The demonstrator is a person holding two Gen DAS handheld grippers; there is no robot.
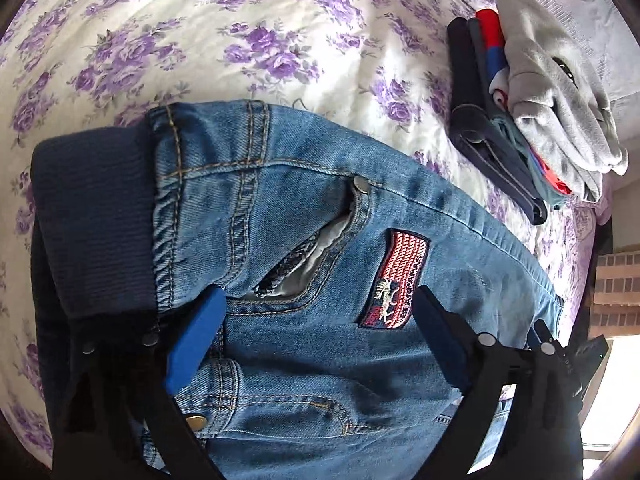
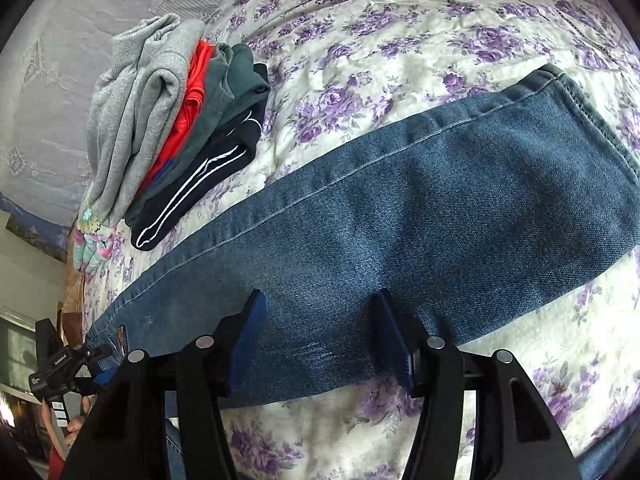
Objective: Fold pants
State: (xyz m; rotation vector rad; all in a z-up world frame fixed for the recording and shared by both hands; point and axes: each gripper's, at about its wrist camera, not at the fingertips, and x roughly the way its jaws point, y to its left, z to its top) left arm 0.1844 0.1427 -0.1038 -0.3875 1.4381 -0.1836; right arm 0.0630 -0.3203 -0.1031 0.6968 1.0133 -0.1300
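Spread blue-padded jaws of our left gripper and right gripper hover over the flat-laid blue denim pants, pinching nothing, apparently positioned for the next fold.

Jeans on bedspread, clothes pile beside

- Daylight, bright and even; window blown out white at lower right of the left view.
- Soft shadows only.
- Strong fisheye bending; black corners in both views.
- Centres sharp, edges slightly smeared.
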